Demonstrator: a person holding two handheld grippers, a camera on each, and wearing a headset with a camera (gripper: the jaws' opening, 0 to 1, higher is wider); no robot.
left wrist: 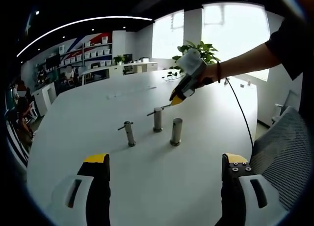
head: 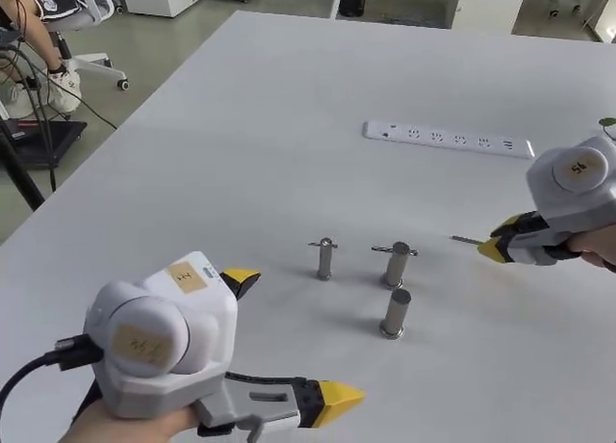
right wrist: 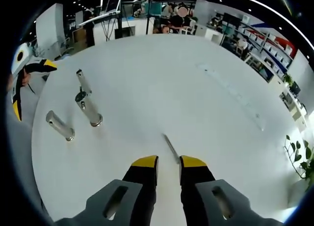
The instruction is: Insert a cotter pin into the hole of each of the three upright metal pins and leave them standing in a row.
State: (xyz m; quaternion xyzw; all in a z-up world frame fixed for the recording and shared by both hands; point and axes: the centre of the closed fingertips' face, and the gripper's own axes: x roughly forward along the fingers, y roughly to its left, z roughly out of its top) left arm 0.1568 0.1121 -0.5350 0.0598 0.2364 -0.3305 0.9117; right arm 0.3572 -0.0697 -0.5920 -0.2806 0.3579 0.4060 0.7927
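Three upright metal pins stand on the white table (head: 241, 154). The left pin (head: 325, 258) and the middle pin (head: 396, 265) each carry a cotter pin through the top. The nearer pin (head: 395, 313) has a bare top. My right gripper (head: 493, 247) hovers right of them, shut on a thin cotter pin (head: 467, 239) that points toward the pins; the same cotter pin (right wrist: 170, 147) sticks out between its yellow tips (right wrist: 168, 163). My left gripper (head: 294, 337) is open and holds nothing, near the front edge, with the pins (left wrist: 157, 119) ahead of its jaws (left wrist: 166, 159).
A white power strip (head: 448, 139) lies on the table behind the pins. A seated person (head: 38, 29) and cables are off the table at the far left. A potted plant (left wrist: 198, 51) stands past the table's far end.
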